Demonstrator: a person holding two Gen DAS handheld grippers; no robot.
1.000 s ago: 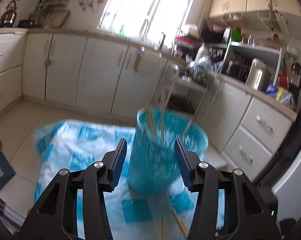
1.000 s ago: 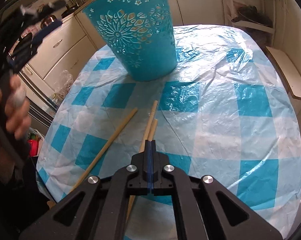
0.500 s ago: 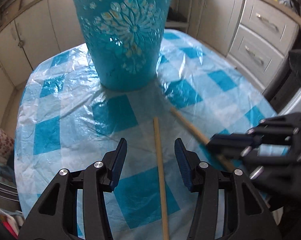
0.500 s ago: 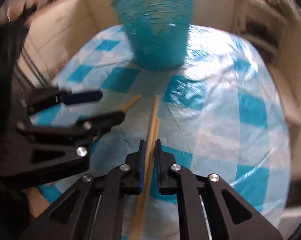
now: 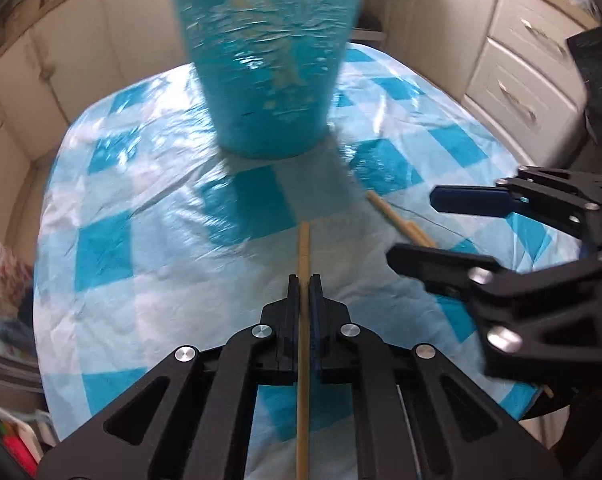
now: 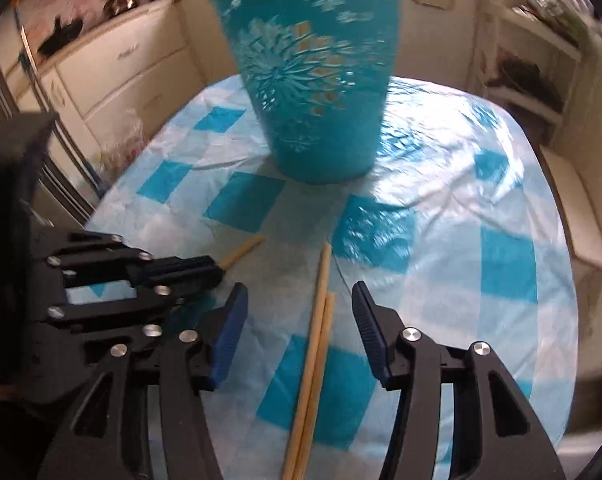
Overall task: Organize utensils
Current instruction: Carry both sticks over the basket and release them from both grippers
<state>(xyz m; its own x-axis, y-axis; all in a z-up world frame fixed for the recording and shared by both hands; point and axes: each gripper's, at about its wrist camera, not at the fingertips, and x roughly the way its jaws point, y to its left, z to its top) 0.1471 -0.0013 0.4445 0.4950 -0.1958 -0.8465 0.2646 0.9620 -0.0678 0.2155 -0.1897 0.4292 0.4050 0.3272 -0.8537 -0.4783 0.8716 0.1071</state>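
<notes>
A tall teal cut-out basket stands at the far side of the blue-checked tablecloth. My left gripper is shut on one wooden chopstick, which runs back between its fingers. To its right, the right gripper is opening its jaws over a pair of chopsticks. The pair lies on the cloth between the pads, and neither pad touches it.
Cream kitchen cabinets and drawers ring the table. The cloth's rounded edge drops off at the right of the right wrist view. A plastic bag sits beyond the table's left edge.
My left gripper came down over the single chopstick and shut on it. The right gripper, shut on the pair half a second ago, has spread its jaws.
</notes>
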